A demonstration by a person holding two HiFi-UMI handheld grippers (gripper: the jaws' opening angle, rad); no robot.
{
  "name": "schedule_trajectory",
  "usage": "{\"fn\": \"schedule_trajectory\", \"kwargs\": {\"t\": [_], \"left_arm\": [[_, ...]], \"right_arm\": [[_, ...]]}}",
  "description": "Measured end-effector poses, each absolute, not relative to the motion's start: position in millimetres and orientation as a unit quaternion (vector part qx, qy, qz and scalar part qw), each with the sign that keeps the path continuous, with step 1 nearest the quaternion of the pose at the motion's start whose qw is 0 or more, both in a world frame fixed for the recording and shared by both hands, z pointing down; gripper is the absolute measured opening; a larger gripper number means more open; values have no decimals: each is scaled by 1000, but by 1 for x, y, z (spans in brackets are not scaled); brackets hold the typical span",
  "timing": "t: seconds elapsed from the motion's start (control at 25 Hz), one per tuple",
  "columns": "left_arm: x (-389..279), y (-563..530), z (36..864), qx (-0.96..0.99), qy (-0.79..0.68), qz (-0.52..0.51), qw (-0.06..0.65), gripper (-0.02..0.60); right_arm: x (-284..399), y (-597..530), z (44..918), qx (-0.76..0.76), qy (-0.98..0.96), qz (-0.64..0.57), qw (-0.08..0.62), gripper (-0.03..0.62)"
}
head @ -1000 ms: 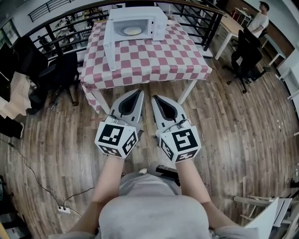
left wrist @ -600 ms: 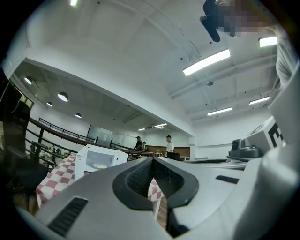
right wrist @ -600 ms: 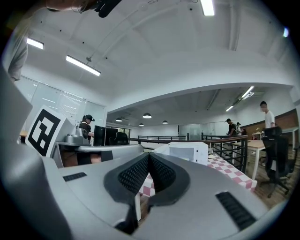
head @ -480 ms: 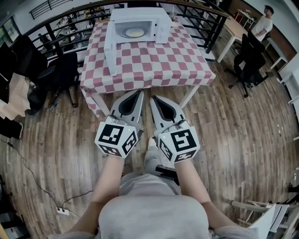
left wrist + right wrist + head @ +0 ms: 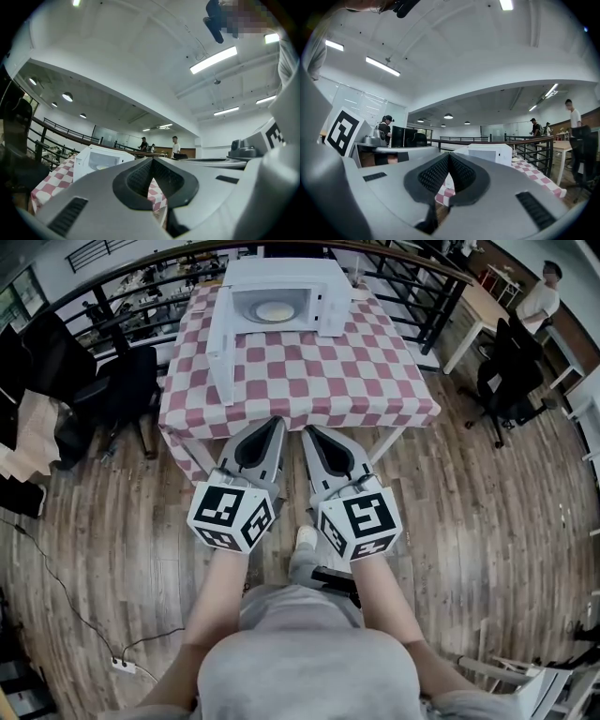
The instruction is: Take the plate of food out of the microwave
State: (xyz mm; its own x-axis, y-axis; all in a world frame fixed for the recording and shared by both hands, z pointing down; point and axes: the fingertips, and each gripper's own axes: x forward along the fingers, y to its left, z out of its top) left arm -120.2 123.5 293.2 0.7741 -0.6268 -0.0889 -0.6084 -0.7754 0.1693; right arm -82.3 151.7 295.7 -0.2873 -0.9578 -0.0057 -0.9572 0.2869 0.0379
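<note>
The left hand-held gripper point(image 5: 275, 425) and the right hand-held gripper point(image 5: 310, 433) are held level, side by side, short of the worktop point(image 5: 319, 371). Each is clenched on nothing, since nothing is yet within reach. The plate point(image 5: 275, 311) is seen inside the microwave point(image 5: 281, 270) at the worktop's far edge; its door point(image 5: 221, 348) is swung open, so access is judged clear.

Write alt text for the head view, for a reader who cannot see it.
A white microwave stands door-open on a red-and-white checked table, a pale round plate of food inside. Below, a person points the left hand-held gripper and right hand-held gripper, both shut, toward it.
</note>
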Motion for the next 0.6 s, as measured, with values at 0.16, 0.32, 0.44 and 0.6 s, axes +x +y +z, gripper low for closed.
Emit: {"fn": "schedule_trajectory", "kwargs": {"t": [0.16,0.32,0.44,0.6], "left_arm": [[-114,103,294,937,-336,-68,65,0],[-103,83,295,938,-336,-62,60,0],[-97,64,296,935,-343,-64,60,0],[-87,38,298,933,-348,-62,64,0]], "right_arm": [[-78,130,294,589,-808,-18,6,25],[-66,109,295,588,-809,-14,-4,25],[-61,90,296,582,-813,-15,-4,25],[-52,63,298,574,-819,-14,3,25]]}}
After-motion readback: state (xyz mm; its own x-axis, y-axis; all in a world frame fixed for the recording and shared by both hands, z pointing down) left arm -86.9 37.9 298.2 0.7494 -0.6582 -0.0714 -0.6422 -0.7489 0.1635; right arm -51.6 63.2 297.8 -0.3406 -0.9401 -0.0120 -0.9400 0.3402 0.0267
